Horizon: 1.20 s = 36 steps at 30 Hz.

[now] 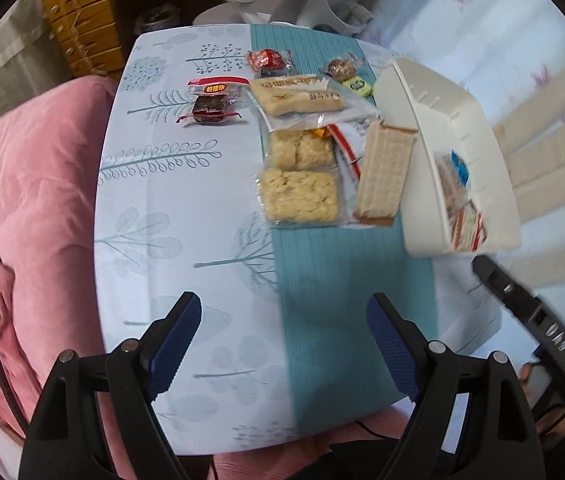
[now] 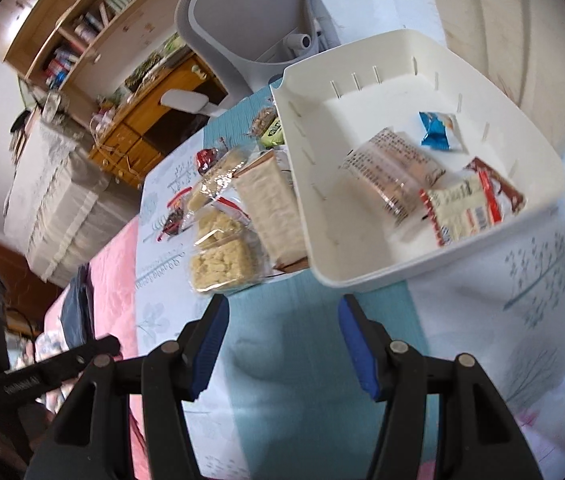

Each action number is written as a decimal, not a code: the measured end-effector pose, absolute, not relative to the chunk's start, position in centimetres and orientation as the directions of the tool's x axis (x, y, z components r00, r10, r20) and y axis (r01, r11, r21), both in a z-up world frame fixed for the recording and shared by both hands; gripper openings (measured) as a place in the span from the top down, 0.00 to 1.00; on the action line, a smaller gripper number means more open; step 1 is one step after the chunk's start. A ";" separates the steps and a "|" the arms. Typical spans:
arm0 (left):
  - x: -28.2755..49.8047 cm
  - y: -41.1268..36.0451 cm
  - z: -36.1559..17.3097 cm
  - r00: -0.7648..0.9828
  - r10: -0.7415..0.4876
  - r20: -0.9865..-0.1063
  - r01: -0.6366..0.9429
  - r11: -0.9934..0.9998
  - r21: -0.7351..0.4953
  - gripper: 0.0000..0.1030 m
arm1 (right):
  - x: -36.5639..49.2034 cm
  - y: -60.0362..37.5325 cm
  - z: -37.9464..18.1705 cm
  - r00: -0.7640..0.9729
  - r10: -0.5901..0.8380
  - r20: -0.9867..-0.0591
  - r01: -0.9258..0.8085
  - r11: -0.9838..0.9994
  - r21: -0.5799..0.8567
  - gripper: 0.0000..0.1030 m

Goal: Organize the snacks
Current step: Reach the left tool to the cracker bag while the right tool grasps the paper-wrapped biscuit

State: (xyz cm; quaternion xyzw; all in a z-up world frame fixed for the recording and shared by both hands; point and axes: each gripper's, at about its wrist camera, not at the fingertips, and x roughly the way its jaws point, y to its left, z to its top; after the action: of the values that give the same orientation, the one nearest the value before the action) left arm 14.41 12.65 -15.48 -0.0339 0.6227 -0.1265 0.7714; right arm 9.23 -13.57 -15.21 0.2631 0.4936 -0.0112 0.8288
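Observation:
A white plastic bin (image 2: 362,276) stands on the table at the right and holds a blue packet (image 2: 440,130), a clear printed pack (image 2: 392,174) and a red-and-white packet (image 2: 464,210). Left of the bin (image 1: 410,120) lie loose snacks: two puffed rice cakes (image 1: 300,196), a wafer pack (image 1: 384,168), a flat biscuit pack (image 1: 298,96), a dark cake (image 1: 210,106) and small candies (image 1: 268,60). My left gripper (image 1: 284,340) is open and empty above the near table. My right gripper (image 2: 282,344) is open and empty, just short of the bin.
A teal runner (image 1: 322,280) crosses the leaf-print tablecloth (image 1: 170,216). A pink quilt (image 1: 34,200) lies left of the table. A grey chair (image 2: 242,20) and wooden drawers (image 2: 134,140) stand behind. The other gripper's black body (image 1: 530,320) shows at the right.

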 end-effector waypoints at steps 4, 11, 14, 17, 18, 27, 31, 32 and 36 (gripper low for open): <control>14.4 12.9 -16.3 0.211 -0.228 -0.950 0.258 0.951 -0.171 0.19 | 8.8 -12.2 -14.9 0.558 0.227 -0.798 0.304 0.839 0.451 0.45; 14.9 11.9 -17.9 0.311 -0.250 -0.917 0.449 0.889 -0.090 0.19 | 9.7 -9.8 -13.8 0.602 0.171 -0.780 0.278 0.871 0.406 0.45; 15.8 11.6 -18.9 0.320 -0.268 -0.909 0.477 0.874 -0.090 0.19 | 10.6 -9.1 -13.7 0.627 0.137 -0.767 0.262 0.890 0.373 0.45; 16.6 11.3 -19.6 0.313 -0.291 -0.904 0.479 0.870 -0.114 0.19 | 12.0 -8.6 -14.0 0.634 0.116 -0.764 0.244 0.908 0.340 0.44; 17.0 11.2 -20.1 0.307 -0.295 -0.905 0.479 0.870 -0.121 0.19 | 12.6 -8.4 -14.2 0.635 0.110 -0.764 0.234 0.916 0.326 0.44; 20.0 9.3 -24.1 0.247 -0.295 -0.923 0.459 0.874 -0.157 0.19 | 16.6 -7.8 -16.2 0.620 0.053 -0.783 0.175 0.963 0.205 0.43; 20.9 8.7 -26.0 0.215 -0.289 -0.933 0.418 0.890 -0.180 0.17 | 18.1 -8.0 -17.5 0.600 0.055 -0.798 0.169 0.966 0.194 0.35; 21.1 8.6 -26.5 0.204 -0.290 -0.935 0.405 0.895 -0.189 0.16 | 18.4 -8.1 -17.8 0.597 0.054 -0.801 0.169 0.967 0.190 0.35; 22.1 8.2 -27.6 0.188 -0.296 -0.937 0.356 0.909 -0.216 0.16 | 19.6 -8.4 -18.3 0.588 0.037 -0.808 0.179 0.968 0.175 0.34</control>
State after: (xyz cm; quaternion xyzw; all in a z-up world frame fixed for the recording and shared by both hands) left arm 22.05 8.16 -27.63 0.0249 0.6012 -0.2115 0.7702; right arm 19.60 -8.37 -18.35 0.1195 0.4522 -0.0402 0.8830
